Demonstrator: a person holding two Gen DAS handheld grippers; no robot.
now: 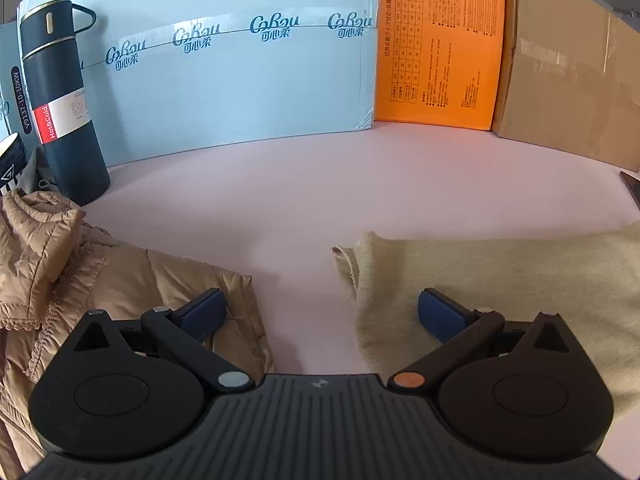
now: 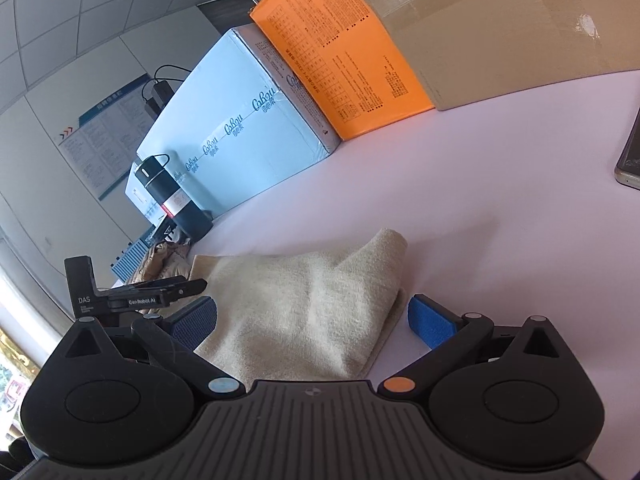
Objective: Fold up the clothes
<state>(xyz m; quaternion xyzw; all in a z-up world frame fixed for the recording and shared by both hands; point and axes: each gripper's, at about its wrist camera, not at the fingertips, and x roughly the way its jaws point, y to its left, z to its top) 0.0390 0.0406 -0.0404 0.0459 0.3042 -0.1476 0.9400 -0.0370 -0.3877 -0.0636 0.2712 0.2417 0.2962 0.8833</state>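
Observation:
A cream knit garment (image 1: 500, 276) lies folded on the pale pink table, at the right of the left wrist view. A tan padded jacket (image 1: 80, 280) with a lace collar lies crumpled at the left. My left gripper (image 1: 322, 314) hangs open over the bare strip between them, its right pad above the cream garment's edge and its left pad above the jacket's hem. In the right wrist view the cream garment (image 2: 304, 304) lies between the fingers of my right gripper (image 2: 312, 322), which is open just above it. The left gripper (image 2: 140, 296) shows beyond the garment's far side.
A dark thermos (image 1: 60, 100) stands at the back left by the jacket. A light blue box (image 1: 240, 80), an orange box (image 1: 436, 44) and a cardboard box (image 1: 568, 68) line the table's far edge. A phone (image 2: 632, 152) lies at the right.

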